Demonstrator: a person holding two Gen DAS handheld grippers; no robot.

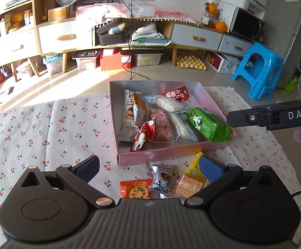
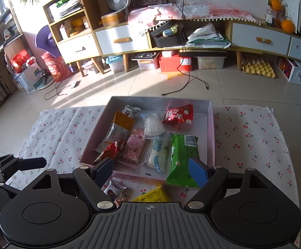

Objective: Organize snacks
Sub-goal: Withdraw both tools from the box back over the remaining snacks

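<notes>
A pink box [image 1: 129,159] [image 2: 210,124] sits on a cherry-print cloth [image 1: 46,128] and holds several snack packets, among them a green packet [image 1: 209,125] [image 2: 183,155] lying over its near rim. In front of the box lie an orange packet [image 1: 135,188], a blue-white truffle packet [image 1: 161,178] [image 2: 114,187], a cracker pack [image 1: 189,184] and a yellow packet [image 1: 196,164] [image 2: 152,195]. My left gripper [image 1: 148,169] is open and empty above these loose packets. My right gripper [image 2: 151,171] is open and empty over the box's near edge; it also shows in the left wrist view [image 1: 275,115].
The cloth covers a low table, with tiled floor beyond its far edge. A sideboard with drawers [image 1: 67,35] stands at the back. A blue plastic stool [image 1: 258,70] is at the right. Cables [image 2: 183,78] trail across the floor.
</notes>
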